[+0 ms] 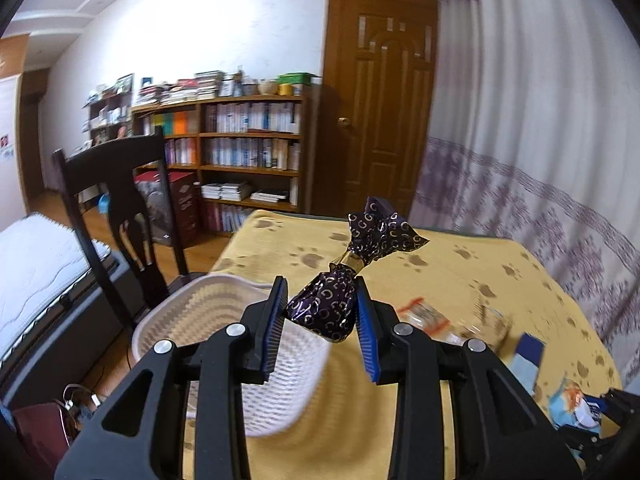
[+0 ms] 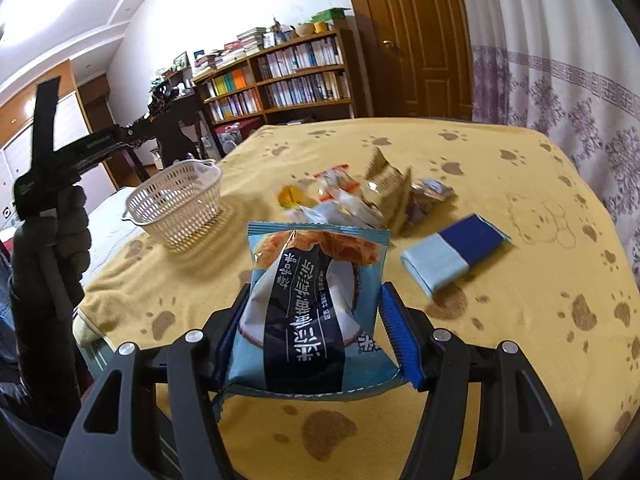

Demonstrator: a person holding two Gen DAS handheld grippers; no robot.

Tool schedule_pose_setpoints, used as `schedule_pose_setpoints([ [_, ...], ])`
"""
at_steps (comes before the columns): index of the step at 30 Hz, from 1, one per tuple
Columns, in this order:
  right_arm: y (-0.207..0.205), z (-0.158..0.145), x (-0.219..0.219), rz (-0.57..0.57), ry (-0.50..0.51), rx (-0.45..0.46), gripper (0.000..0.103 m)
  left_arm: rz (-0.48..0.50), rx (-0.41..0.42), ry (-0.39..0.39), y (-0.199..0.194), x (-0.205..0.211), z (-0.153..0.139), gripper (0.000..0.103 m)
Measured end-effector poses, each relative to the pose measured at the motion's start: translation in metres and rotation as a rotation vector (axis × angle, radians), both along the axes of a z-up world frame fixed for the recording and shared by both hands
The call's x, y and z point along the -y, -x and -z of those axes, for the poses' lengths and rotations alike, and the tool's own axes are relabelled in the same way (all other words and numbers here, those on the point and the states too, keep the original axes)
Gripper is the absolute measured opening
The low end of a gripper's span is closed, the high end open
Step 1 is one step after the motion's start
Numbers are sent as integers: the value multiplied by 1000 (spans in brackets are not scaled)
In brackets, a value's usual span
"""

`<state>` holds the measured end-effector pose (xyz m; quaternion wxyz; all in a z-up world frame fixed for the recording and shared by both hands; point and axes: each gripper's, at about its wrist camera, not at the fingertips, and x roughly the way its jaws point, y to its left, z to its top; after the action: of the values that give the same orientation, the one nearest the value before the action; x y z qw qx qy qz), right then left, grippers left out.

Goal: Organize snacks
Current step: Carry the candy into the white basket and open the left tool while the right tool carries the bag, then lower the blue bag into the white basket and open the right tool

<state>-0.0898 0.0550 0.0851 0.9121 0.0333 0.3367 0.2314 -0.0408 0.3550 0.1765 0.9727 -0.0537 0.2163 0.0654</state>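
The table [image 2: 500, 184] wears a yellow cloth with brown paw prints. The left claw [image 1: 322, 308] squeezes a purple candy [image 1: 332, 304] just above the white basket [image 1: 224, 320], which sits near the table's edge. The right claw [image 2: 316, 320] grips a blue snack bag [image 2: 316, 300]. More snacks [image 2: 360, 196] and a blue box [image 2: 456, 252] lie on the cloth. Behind stand a bookshelf [image 1: 248, 148], a brown door [image 1: 384, 104], a dark chair [image 1: 116, 208] and a curtain [image 1: 540, 120].
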Motion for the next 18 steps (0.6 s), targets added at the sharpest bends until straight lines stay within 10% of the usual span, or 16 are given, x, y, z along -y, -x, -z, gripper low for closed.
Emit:
schedule_pose_setpoints([
  [6,0,-9,-17,-35,-4,16,63,-75,-19,54,-6,-42,3,35],
  [10,-1,-14,-26,-55,-9,23,63,-111,-9,111,-3,-62,0,78],
  [18,-5,-30,-47,-94,-26,48,63,-162,85,71,19,-65,-18,95],
])
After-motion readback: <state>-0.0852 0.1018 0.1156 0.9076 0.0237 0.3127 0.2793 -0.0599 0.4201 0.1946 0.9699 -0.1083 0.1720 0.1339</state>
